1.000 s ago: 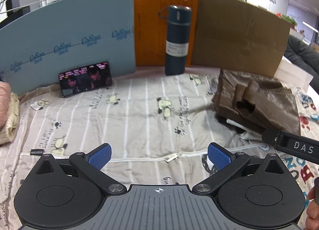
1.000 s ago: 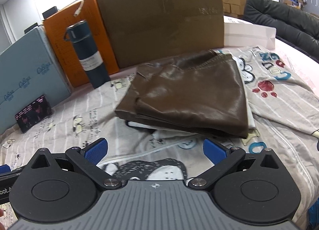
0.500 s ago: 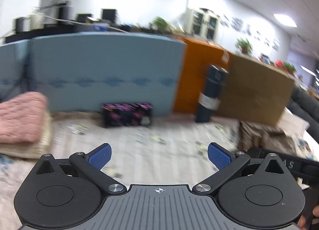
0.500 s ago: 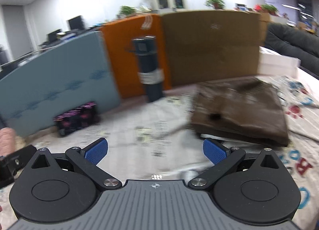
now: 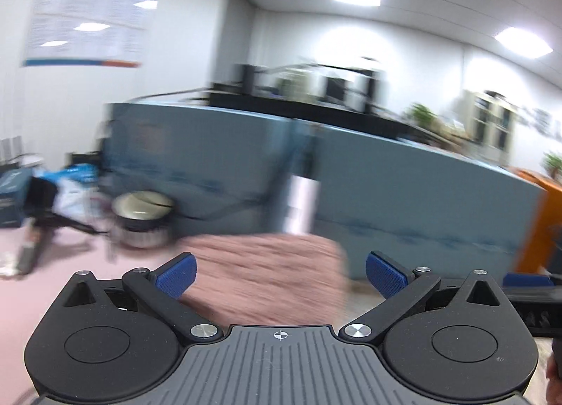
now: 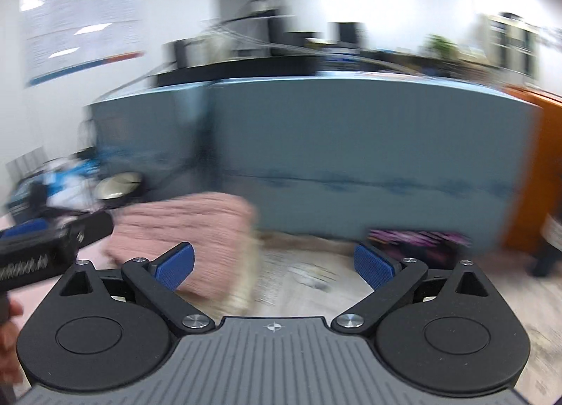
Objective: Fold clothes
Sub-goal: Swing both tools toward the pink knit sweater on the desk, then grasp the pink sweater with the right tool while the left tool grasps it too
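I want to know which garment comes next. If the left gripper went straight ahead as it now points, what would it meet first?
Probably the pink knitted garment: it lies straight ahead between the open fingers of the left gripper. Blur leaves depth unclear.

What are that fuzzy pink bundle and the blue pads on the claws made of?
The folded pink bundle looks like a soft chunky knit, ribbed and matte, though blur hides the stitches. The blue pads on the right claw look like rubber or plastic with a fine grid texture; which one is unclear.

Both wrist views face the pink knit garment [image 5: 267,275] [image 6: 189,229] and blue panel [image 5: 421,194] [image 6: 351,145].
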Demonstrator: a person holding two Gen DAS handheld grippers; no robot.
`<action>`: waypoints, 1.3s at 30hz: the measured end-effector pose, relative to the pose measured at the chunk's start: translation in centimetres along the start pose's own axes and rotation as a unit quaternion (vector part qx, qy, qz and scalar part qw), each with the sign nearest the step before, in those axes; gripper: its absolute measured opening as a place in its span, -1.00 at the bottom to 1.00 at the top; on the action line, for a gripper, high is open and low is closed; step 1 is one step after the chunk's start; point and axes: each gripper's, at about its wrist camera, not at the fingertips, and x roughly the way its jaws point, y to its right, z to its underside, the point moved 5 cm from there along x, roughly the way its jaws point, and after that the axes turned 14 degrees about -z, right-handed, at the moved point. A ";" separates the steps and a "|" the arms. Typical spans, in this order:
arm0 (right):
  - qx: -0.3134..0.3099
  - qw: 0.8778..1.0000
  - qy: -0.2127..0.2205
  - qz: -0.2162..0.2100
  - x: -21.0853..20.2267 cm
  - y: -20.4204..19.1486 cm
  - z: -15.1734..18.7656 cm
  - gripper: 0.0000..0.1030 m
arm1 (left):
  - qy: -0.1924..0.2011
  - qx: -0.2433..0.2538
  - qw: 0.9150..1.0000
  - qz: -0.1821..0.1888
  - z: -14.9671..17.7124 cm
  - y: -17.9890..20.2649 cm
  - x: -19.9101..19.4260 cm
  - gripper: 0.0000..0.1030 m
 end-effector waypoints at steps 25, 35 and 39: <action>-0.090 0.984 -0.144 -0.057 22.5 -10.6 2.4 -0.71 | -0.083 -0.150 0.976 -0.133 3.7 -14.8 9.1 0.99; 0.012 0.998 -0.038 -0.040 14.7 -5.3 -1.5 -0.79 | -0.064 -0.059 0.994 -0.058 4.0 -8.7 14.3 0.98; 0.028 0.999 -0.015 -0.018 13.1 -3.5 -2.3 -0.79 | -0.067 0.023 0.997 -0.016 5.3 -4.2 16.3 0.86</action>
